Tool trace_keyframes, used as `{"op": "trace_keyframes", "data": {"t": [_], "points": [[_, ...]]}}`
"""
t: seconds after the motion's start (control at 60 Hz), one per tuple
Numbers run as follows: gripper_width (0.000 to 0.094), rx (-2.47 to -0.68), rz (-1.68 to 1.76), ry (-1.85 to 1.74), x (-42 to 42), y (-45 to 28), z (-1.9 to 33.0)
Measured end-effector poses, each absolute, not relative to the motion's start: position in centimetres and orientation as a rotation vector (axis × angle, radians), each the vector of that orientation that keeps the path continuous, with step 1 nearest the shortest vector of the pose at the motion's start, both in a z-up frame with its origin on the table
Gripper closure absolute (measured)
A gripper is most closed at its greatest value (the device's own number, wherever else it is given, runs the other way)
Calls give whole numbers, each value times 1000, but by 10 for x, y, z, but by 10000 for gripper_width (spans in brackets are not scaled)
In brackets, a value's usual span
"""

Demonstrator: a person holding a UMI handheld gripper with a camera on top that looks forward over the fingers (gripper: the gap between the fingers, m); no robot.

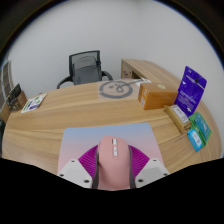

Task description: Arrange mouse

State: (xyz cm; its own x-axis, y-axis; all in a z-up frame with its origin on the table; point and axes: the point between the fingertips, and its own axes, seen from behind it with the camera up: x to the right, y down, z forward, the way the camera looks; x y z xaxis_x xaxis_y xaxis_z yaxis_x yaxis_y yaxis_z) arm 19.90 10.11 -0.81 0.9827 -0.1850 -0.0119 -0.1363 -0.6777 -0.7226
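Gripper view: we see our gripper pinching a pink mouse from both sides, over a purple mouse mat on the wooden desk.

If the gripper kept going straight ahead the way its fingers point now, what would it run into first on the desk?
The gripper already holds the pink mouse between its fingers. Beyond the mouse pad, bare desk looks free up to the round logo and the office chair beyond, though depth is uncertain.
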Motion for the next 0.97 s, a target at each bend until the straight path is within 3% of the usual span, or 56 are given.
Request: {"op": "trace_keyframes", "data": {"t": [0.133, 0.267, 0.3, 0.35, 0.4, 0.583, 0.967], "points": [[510, -2269, -132, 122, 201, 102, -10], [382, -2290, -99, 165, 199, 102, -11], [304, -2297, -95, 169, 201, 101, -9], [62, -2311, -129, 189, 208, 94, -6], [105, -2301, -150, 205, 209, 86, 3], [101, -2259, -160, 199, 176, 29, 40], [93, -2163, -121, 305, 46, -164, 116]]}}
